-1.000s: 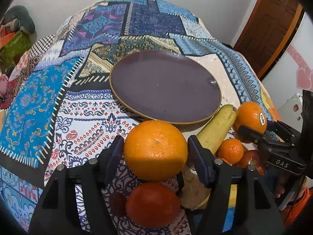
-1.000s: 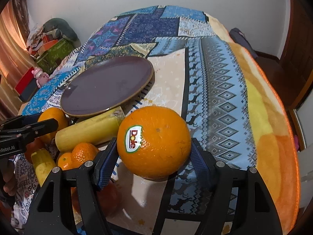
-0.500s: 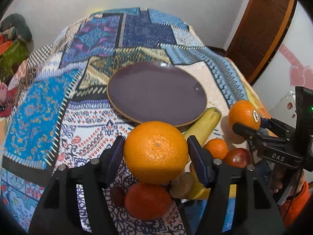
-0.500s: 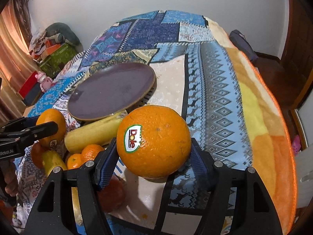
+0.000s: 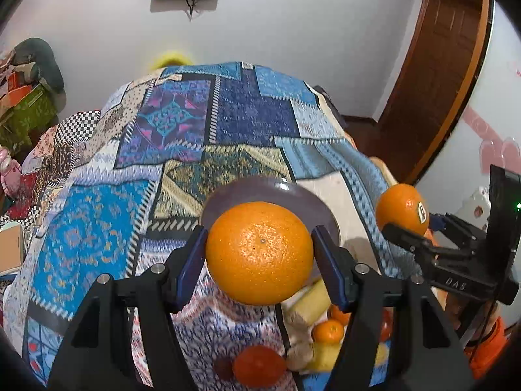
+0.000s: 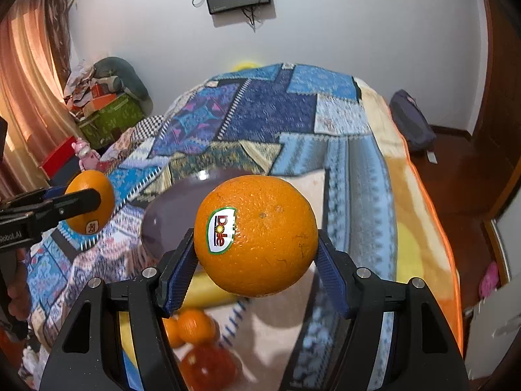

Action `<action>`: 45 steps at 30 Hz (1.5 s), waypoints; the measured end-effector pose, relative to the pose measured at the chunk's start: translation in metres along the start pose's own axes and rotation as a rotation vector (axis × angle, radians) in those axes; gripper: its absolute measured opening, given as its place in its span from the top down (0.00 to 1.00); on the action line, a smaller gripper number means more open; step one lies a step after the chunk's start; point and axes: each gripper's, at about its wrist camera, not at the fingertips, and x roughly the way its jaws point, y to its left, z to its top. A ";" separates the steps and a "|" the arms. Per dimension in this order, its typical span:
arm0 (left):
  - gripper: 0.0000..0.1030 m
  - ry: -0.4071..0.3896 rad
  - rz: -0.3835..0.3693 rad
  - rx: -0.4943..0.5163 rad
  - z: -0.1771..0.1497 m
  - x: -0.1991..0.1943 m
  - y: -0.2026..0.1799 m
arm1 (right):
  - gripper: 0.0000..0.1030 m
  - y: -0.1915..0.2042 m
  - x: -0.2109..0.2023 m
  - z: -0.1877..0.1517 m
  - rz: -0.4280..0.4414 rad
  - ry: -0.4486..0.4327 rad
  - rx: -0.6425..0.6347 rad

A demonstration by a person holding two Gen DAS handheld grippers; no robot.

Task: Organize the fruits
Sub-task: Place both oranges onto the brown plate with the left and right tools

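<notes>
Two oranges are up off the bed, one clamped in each gripper. From the left wrist view, the left gripper (image 5: 259, 254) has its blue pads pressed on either side of a plain orange (image 5: 259, 253), whose small navel dot faces the camera, so its stem axis runs roughly toward the lens. Behind it lies the dark purple plate (image 5: 293, 195) on the patchwork blanket (image 5: 97, 228), mostly hidden by the fruit. Below, on the blanket, lie a pale yellow banana (image 5: 309, 303) with its long axis running up to the right, a small mandarin (image 5: 329, 331) and a red tomato (image 5: 259, 366). At the right, the right gripper (image 5: 405, 221) is closed on a stickered orange (image 5: 402, 208). From the right wrist view, the right gripper (image 6: 256, 254) clamps that stickered orange (image 6: 256, 236) between its pads, label turned toward the lens and to the left. The plate (image 6: 172, 215) lies just behind it, blurred. At the left, the left gripper (image 6: 88, 200) holds the plain orange (image 6: 91, 202) above the blanket (image 6: 358, 179). Mandarins (image 6: 195, 325) and a blurred tomato (image 6: 208, 368) lie below.
</notes>
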 end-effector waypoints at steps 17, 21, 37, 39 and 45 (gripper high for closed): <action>0.37 0.074 0.059 -0.002 0.039 0.083 0.029 | 0.36 0.013 0.082 0.031 0.017 0.105 -0.077; 0.37 0.117 0.063 0.002 0.040 0.110 0.033 | 0.36 0.018 0.107 0.032 0.019 0.158 -0.110; 0.37 0.248 0.036 0.005 0.036 0.174 0.036 | 0.36 0.021 0.158 0.028 0.051 0.299 -0.197; 0.37 0.244 0.045 0.029 0.035 0.175 0.032 | 0.36 0.023 0.158 0.029 0.052 0.300 -0.203; 0.37 0.247 0.063 0.060 0.034 0.176 0.027 | 0.35 0.024 0.159 0.029 0.047 0.302 -0.218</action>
